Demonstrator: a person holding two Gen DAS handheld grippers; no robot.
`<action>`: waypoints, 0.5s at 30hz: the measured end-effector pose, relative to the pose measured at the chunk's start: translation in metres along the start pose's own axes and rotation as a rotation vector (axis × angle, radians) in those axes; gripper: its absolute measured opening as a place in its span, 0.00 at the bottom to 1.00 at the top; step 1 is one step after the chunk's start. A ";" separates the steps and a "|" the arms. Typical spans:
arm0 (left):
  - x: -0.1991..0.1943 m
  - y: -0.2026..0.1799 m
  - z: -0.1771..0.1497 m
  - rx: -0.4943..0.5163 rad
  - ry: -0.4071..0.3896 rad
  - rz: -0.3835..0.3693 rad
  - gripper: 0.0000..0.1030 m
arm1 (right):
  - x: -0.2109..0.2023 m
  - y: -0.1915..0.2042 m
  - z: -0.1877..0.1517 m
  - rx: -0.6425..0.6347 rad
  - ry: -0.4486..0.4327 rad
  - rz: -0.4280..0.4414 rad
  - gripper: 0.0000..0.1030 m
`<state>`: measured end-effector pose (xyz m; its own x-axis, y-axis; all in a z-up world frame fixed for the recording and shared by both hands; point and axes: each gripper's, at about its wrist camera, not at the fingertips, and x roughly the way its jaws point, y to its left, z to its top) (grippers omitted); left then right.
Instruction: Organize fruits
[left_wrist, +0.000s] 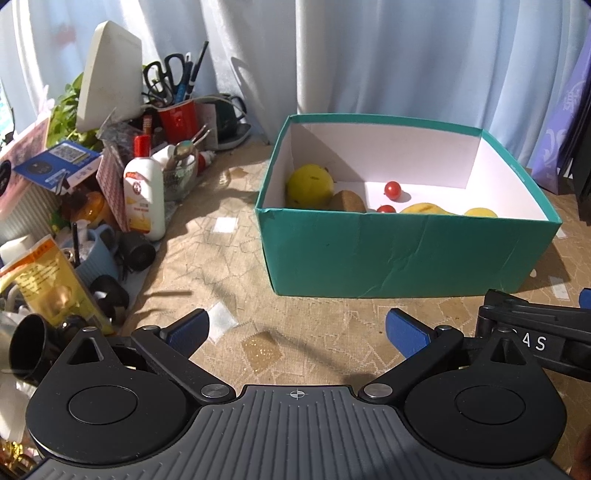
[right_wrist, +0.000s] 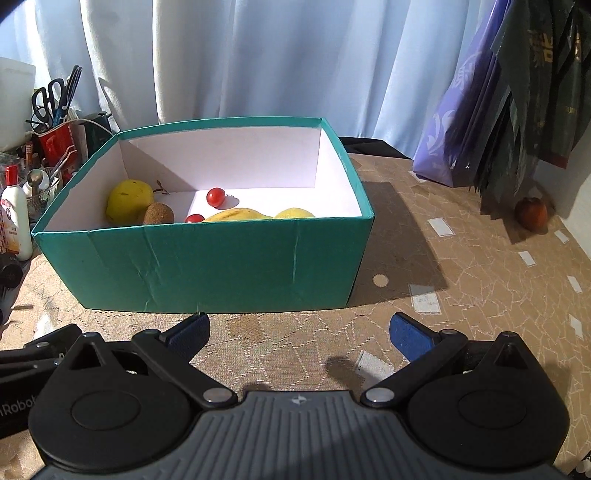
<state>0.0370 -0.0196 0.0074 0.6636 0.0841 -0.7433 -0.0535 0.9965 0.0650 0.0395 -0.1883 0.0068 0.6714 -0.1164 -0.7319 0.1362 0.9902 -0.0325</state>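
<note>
Box: stands on the table, before the curtain; clutter to its left, bags to its right
In the box: large round fruit in the rear-left corner; kiwi touching it on the right; one cherry tomato mid-floor; another tomato nearer the front wall; banana along the front wall; a further fruit just right of the banana
Left of the box: bottle in front; cup of scissors and pens behind it; kettle right of the cup
Right of the box: hanging bags at the table's far edge; apple on the table below them, well apart from the box
Near edge: left gripper and right gripper side by side before the box's front wall
</note>
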 end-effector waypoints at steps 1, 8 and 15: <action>0.001 0.000 0.000 -0.001 0.002 -0.003 1.00 | 0.000 0.000 0.000 0.001 0.001 0.001 1.00; 0.002 0.002 0.000 -0.018 0.007 -0.040 1.00 | 0.000 -0.002 0.002 0.001 -0.007 0.005 1.00; 0.003 0.002 0.001 -0.025 0.014 -0.042 1.00 | 0.002 0.000 0.004 -0.006 -0.007 0.005 1.00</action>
<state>0.0398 -0.0173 0.0057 0.6554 0.0426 -0.7540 -0.0447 0.9988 0.0175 0.0437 -0.1892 0.0081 0.6771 -0.1124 -0.7273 0.1286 0.9911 -0.0334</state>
